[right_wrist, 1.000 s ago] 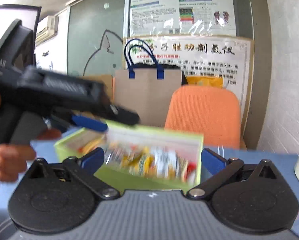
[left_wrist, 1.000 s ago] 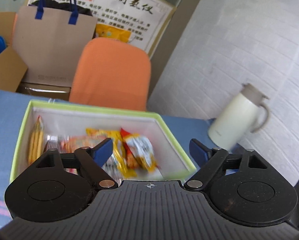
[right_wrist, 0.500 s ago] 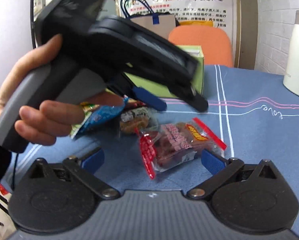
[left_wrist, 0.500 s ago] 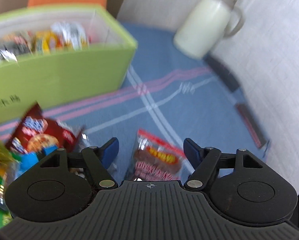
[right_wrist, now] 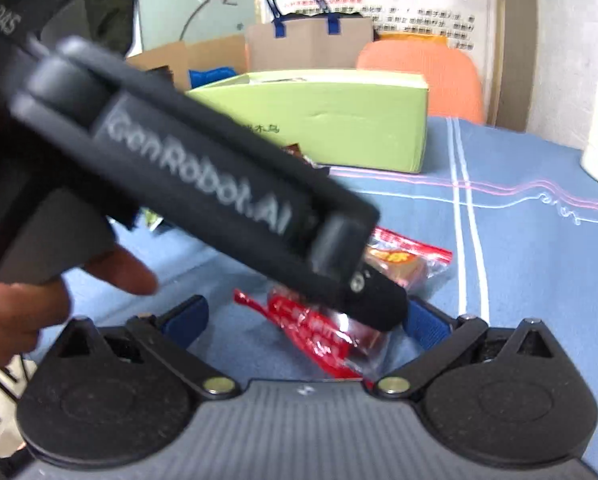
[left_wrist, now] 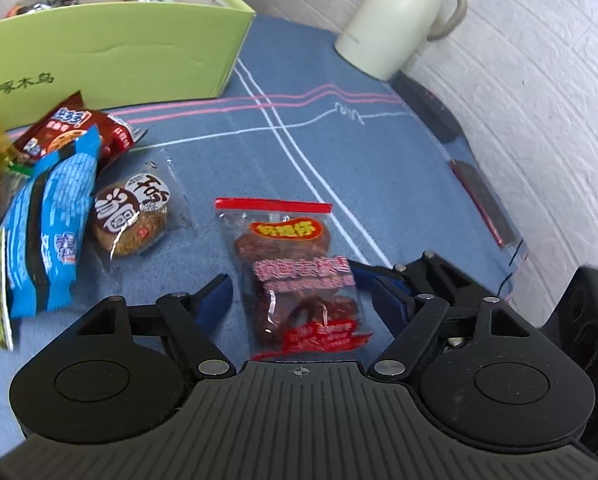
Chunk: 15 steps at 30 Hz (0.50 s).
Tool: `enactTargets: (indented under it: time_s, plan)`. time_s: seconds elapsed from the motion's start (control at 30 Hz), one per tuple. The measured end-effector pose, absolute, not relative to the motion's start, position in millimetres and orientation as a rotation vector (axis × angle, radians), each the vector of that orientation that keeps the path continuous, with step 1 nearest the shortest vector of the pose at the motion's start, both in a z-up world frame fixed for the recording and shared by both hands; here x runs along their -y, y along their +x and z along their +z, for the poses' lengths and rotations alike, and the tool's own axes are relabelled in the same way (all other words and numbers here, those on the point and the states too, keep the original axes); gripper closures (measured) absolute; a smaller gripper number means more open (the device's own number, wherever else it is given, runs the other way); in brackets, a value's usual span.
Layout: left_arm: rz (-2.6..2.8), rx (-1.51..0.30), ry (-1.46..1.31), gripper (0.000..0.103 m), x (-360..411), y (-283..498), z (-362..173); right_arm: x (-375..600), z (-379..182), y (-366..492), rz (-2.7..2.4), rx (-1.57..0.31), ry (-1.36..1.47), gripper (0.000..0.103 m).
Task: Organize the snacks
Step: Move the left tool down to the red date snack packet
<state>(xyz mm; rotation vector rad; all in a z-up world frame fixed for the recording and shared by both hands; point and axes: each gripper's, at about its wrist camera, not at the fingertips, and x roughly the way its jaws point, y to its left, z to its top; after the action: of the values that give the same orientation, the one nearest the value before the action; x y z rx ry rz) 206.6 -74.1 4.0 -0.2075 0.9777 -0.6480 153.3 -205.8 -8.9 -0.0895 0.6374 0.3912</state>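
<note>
A clear, red-edged packet of dark dried fruit [left_wrist: 299, 276] lies on the blue cloth between the open fingers of my left gripper [left_wrist: 299, 292]. The packet also shows in the right wrist view [right_wrist: 323, 332], partly hidden by the left gripper's black body [right_wrist: 219, 184]. My right gripper [right_wrist: 307, 316] is open and empty, just short of the packet. A green box [left_wrist: 111, 52] holding several snacks stands at the back left. Loose snacks lie left of the packet: a round cake [left_wrist: 133, 216], a blue packet [left_wrist: 51, 220] and a brown biscuit packet [left_wrist: 71, 128].
A white thermos jug [left_wrist: 399, 20] stands at the back right near the white brick wall. Dark flat items [left_wrist: 483, 200] lie along the table's right edge. An orange chair [right_wrist: 423, 76], a paper bag [right_wrist: 311, 48] and cardboard boxes stand behind the table.
My left gripper has swung from above the green box down to the cloth and now straddles the dried-fruit packet. My right gripper has dropped and moved in close to the same packet.
</note>
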Motion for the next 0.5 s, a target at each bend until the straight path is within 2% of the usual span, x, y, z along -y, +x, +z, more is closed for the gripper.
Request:
enactTargets:
  time_s: [0.17, 0.5]
  plan:
    - [-0.604, -0.983, -0.279, 0.03, 61, 209, 5, 199, -13, 144, 0.325, -0.624, -0.094, 0.001]
    - [-0.627, -0.988, -0.24, 0.031, 71, 223, 10, 206, -9, 145, 0.26, -0.63, -0.04, 0.004]
